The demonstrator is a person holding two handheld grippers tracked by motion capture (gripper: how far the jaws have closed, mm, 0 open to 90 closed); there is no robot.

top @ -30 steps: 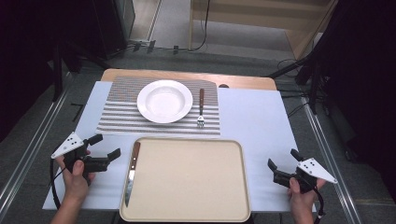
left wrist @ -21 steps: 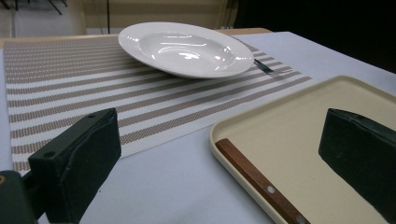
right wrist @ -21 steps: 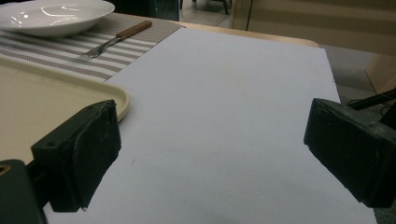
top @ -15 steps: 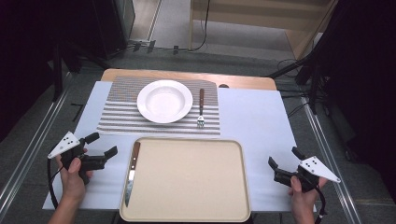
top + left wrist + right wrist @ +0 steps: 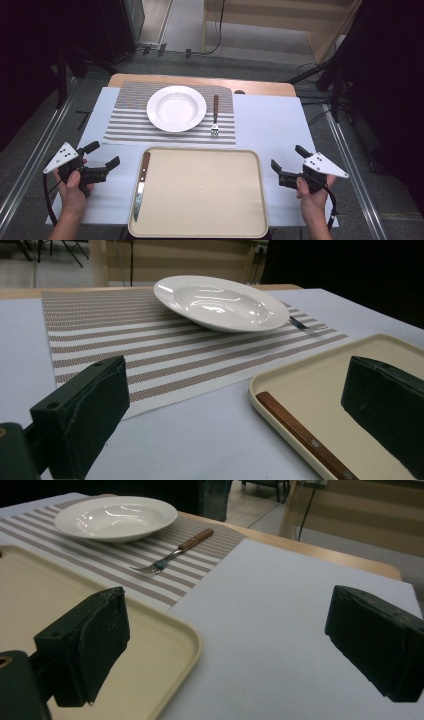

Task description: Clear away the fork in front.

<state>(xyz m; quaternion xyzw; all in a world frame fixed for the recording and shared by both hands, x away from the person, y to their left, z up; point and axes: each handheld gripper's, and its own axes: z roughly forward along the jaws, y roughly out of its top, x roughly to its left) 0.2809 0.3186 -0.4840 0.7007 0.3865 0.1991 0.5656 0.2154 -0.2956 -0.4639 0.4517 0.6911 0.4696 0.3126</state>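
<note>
- knife (image 5: 140, 186) first in importance, though the tray (image 5: 200, 227) that holds it is the biggest thing here: a cream tray at the near edge of the table, with the knife along its left rim, wooden handle away from the person and blade pointing back toward them.
- striped placemat (image 5: 125, 125) lies beyond the tray, just past its far edge, on the pale table cover.
- white plate (image 5: 176, 108) sits on the placemat, left of centre and empty.
- left gripper (image 5: 102, 161) rests off the tray's left side, jaws spread wide with nothing between them; over the last second it has slid outward and back toward the person, so it is now further from the knife handle (image 5: 300, 435).
- right gripper (image 5: 285, 165) waits off the tray's right side, released and empty too, and has barely moved.
- fork (image 5: 215, 116) lies on the placemat just right of the plate, tines toward the tray.
- that small retreat suggests the reach has not started: the knife is untouched, and laying it beside the plate looks like the likely job, by the nearer left gripper.
</note>
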